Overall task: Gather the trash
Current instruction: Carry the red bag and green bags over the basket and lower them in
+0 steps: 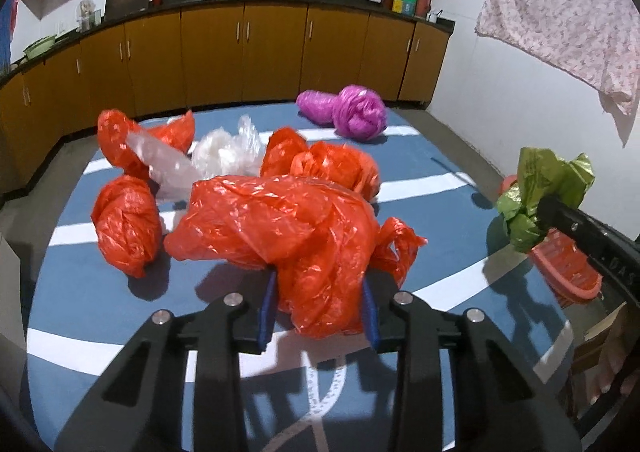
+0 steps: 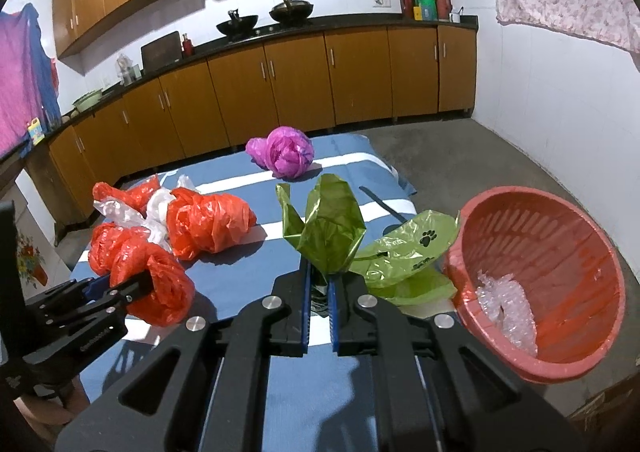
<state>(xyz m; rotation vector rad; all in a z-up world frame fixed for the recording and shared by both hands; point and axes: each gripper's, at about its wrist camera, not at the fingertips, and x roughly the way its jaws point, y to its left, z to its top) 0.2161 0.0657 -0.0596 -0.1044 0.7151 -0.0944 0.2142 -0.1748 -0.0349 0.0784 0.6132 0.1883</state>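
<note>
Where a blue cloth with white stripes (image 2: 240, 284) covers the table, a round pink plastic basket (image 2: 536, 276) sits at its right edge. The left gripper (image 1: 320, 300) clamps a crumpled red plastic bag (image 1: 288, 228). Beside the basket, the right gripper (image 2: 319, 288) pinches a green plastic bag (image 2: 328, 236).
</note>
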